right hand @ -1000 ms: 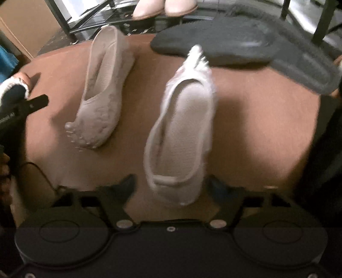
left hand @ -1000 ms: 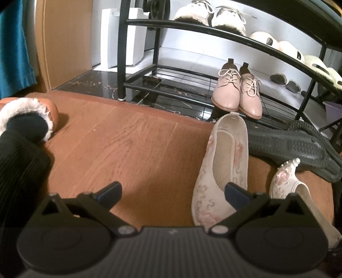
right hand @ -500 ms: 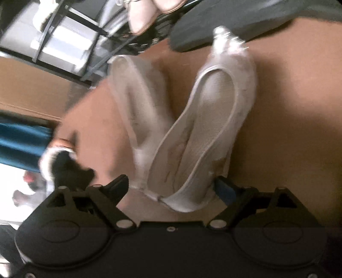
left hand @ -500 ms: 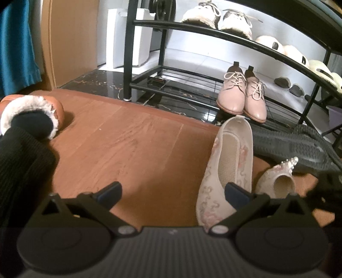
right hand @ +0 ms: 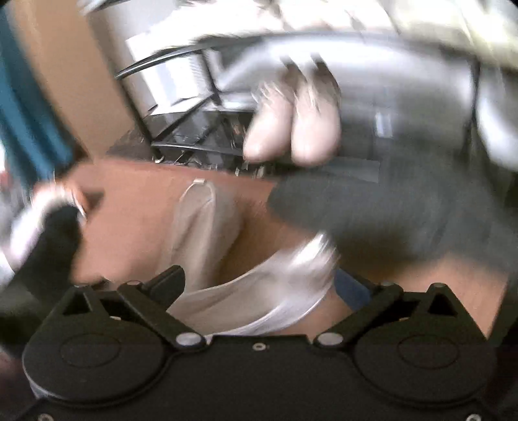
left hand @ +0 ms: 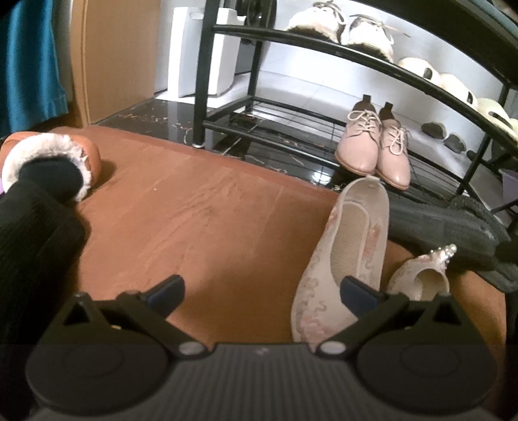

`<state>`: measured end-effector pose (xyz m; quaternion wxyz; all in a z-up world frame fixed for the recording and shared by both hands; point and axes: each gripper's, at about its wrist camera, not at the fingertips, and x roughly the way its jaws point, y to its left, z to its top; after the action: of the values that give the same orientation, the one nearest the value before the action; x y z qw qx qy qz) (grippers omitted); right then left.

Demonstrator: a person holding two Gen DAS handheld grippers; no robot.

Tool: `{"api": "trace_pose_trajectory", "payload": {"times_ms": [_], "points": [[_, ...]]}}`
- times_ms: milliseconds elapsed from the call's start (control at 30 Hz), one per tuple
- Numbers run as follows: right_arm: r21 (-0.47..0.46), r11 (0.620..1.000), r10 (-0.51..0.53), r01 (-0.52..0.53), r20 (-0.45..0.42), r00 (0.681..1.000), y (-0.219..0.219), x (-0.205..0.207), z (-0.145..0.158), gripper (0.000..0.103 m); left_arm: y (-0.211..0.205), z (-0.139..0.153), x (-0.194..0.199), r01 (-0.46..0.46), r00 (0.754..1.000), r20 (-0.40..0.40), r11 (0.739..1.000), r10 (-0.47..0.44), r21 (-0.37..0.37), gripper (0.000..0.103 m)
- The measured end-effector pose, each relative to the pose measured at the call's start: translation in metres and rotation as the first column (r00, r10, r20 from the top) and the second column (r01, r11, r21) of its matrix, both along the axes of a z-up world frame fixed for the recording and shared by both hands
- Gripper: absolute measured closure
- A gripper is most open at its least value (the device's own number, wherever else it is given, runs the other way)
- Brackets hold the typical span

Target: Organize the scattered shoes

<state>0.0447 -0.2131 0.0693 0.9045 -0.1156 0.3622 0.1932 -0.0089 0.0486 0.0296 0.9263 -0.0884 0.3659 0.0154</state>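
Note:
Two pale flat shoes lie side by side on the brown floor. In the left wrist view the embroidered flat [left hand: 343,259] sits at the right, with the pearl-toed flat [left hand: 421,278] close beside it. My left gripper [left hand: 262,291] is open over bare floor, its right finger in front of the embroidered flat. The right wrist view is badly blurred. There the jaws of my right gripper [right hand: 259,285] are opening, with the heel end of the pearl-toed flat [right hand: 259,304] between them. The pads look clear of it. The embroidered flat [right hand: 200,233] lies just beyond.
A black shoe rack [left hand: 200,81] stands behind, with a pink lace-up pair [left hand: 375,145] on its bottom shelf and white sneakers [left hand: 340,26] above. A dark grey shoe [left hand: 446,226] lies at the right. A person's foot in a fur-lined slipper [left hand: 48,155] is at the left.
The right gripper swung the pearl-toed flat over beside the embroidered flat, and its jaws spread wider. Its view has tilted up toward the rack. The left gripper stayed put.

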Motion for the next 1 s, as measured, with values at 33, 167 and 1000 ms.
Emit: {"api": "trace_pose_trajectory", "payload": {"times_ms": [33,167,1000], "points": [[-0.086,0.994,0.072,-0.069,0.037,0.997,0.004,-0.004,-0.006,0.002,-0.002,0.0,-0.002,0.0,1.0,0.0,1.0,0.0,0.001,0.001],[-0.456,0.802,0.478,-0.387,0.1,0.872,0.023,-0.029,-0.047,0.002,-0.011,0.001,-0.007,0.012,1.0,0.007,1.0,-0.012,0.012,0.001],[-0.373,0.283,0.865,-0.884,-0.298,0.403,0.089,0.038,-0.091,0.013,-0.001,-0.009,0.003,-0.046,0.998,-0.046,0.999,0.044,-0.023,0.001]]}}
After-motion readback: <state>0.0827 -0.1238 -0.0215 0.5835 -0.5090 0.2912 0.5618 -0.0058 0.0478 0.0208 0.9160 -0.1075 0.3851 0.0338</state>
